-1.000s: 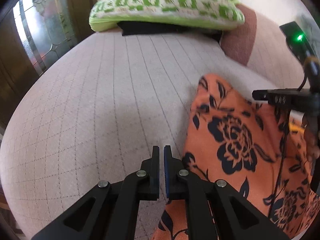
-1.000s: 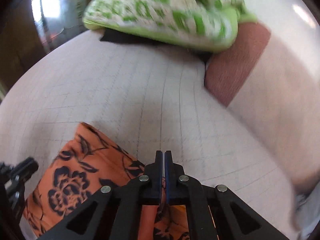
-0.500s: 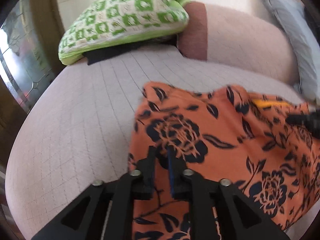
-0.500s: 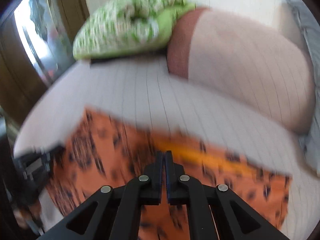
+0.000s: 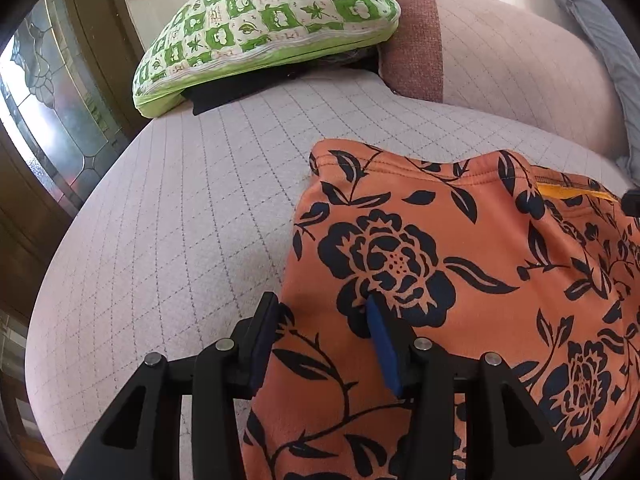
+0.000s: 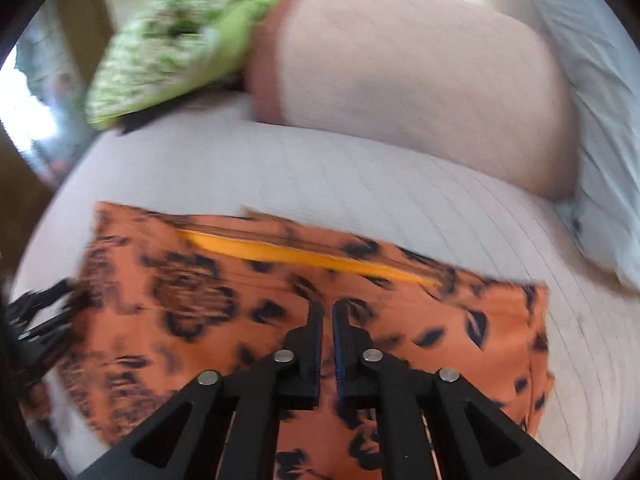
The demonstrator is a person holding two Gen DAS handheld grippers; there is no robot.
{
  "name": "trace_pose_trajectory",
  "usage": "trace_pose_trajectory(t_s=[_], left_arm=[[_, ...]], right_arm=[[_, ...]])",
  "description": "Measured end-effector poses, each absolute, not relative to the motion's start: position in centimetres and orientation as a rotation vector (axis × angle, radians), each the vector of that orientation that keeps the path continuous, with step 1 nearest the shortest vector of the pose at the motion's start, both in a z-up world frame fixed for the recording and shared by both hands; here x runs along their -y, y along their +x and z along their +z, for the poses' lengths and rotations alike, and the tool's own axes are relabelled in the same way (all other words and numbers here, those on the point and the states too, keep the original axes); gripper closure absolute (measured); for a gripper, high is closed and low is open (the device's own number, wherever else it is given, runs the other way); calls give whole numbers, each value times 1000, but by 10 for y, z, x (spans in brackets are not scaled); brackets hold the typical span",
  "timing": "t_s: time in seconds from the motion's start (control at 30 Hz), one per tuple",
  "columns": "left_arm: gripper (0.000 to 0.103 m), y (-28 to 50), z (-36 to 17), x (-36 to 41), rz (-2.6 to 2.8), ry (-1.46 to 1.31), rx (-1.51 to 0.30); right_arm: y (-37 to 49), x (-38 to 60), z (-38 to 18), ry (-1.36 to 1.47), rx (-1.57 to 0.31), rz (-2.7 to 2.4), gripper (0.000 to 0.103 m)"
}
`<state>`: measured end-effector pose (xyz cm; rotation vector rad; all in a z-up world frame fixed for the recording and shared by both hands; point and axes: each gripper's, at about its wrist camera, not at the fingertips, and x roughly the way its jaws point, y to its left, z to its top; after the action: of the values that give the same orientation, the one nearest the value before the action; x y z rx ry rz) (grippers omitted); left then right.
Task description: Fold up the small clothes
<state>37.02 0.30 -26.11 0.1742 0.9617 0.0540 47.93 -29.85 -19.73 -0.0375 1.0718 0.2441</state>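
Note:
An orange garment (image 5: pixel 440 240) with black flowers lies spread on the pale quilted sofa seat (image 5: pixel 180 220), a yellow strip (image 5: pixel 572 192) showing at its far hem. My left gripper (image 5: pixel 322 304) hovers over the garment's left edge with its jaws opening; cloth lies below and between the blue pads without being pinched. In the blurred right wrist view, my right gripper (image 6: pixel 328 310) sits above the middle of the garment (image 6: pixel 200 300), its jaws opening to a narrow gap. The left gripper (image 6: pixel 36 320) appears there at the left edge.
A green-and-white checked pillow (image 5: pixel 260 24) rests on a black cloth (image 5: pixel 232 92) at the back of the seat. A pink backrest cushion (image 5: pixel 500 60) and a grey pillow (image 5: pixel 592 20) stand behind. A glass door (image 5: pixel 48 120) is at the left.
Both grippers' jaws were shut and have parted, the left widely, the right slightly. The right gripper swept to the right across the garment, which now lies spread out.

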Motion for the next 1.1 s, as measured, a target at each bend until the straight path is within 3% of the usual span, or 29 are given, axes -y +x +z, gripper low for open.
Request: trace_pose_trajectory(t_s=[0.1, 0.17, 0.27, 0.43, 0.57, 0.63, 0.7, 0.87, 1.1], left_arm=[[55, 369, -261, -1, 52, 191, -956], [55, 370, -262, -1, 50, 188, -957], [55, 370, -262, 0, 48, 191, -956], [54, 372, -263, 0, 40, 188, -956], [54, 374, -263, -2, 40, 175, -959], [53, 374, -263, -2, 44, 175, -958], [53, 374, -263, -2, 48, 174, -958], [52, 374, -262, -4, 58, 159, -955], [52, 373, -260, -5, 76, 179, -936]], right_arm=[[490, 275, -199, -207, -1107, 291, 28], [498, 264, -200, -277, -1083, 329, 29], [514, 259, -209, -308, -1123, 361, 36], [533, 248, -229, -431, -1201, 393, 62], [531, 246, -242, -516, -1247, 414, 70], [524, 237, -239, -588, -1223, 417, 90], [516, 230, -235, -656, -1196, 395, 95], [518, 230, -223, -714, -1127, 303, 98], [554, 250, -240, -496, -1134, 148, 97]])
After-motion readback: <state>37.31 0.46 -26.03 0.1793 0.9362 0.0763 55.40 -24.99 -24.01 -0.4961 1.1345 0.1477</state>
